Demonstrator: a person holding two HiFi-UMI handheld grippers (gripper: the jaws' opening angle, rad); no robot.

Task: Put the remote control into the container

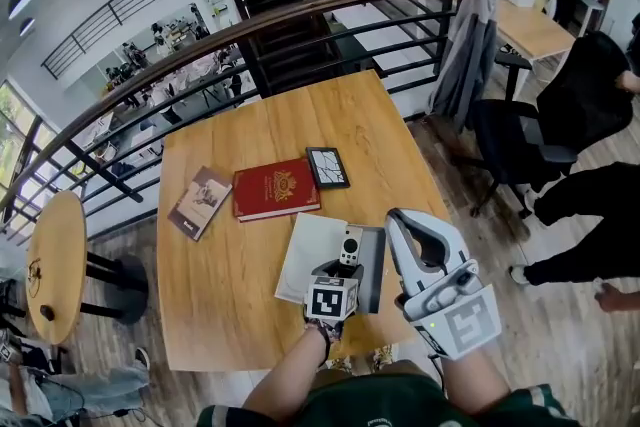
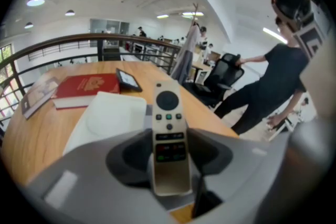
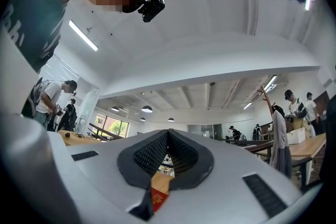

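A slim pale remote control [image 1: 351, 244] [image 2: 169, 128] with dark buttons points away from me, and my left gripper [image 1: 345, 267] [image 2: 169, 150] is shut on its lower half. The remote hangs over the near right part of a flat white container [image 1: 308, 253] [image 2: 110, 119] with a grey section [image 1: 373, 267], lying at the near edge of the wooden table [image 1: 230, 285]. My right gripper [image 1: 403, 223] [image 3: 169, 136] is raised to the right of the remote, tilted upward, jaws pressed together with nothing between them.
Farther back on the table lie a red book [image 1: 276, 189], a small booklet [image 1: 199, 201] and a black tablet [image 1: 327, 167]. A curved railing [image 1: 300, 15] runs behind. A black office chair [image 1: 520, 140] and a person [image 1: 590, 205] are to the right, a round side table [image 1: 55, 265] to the left.
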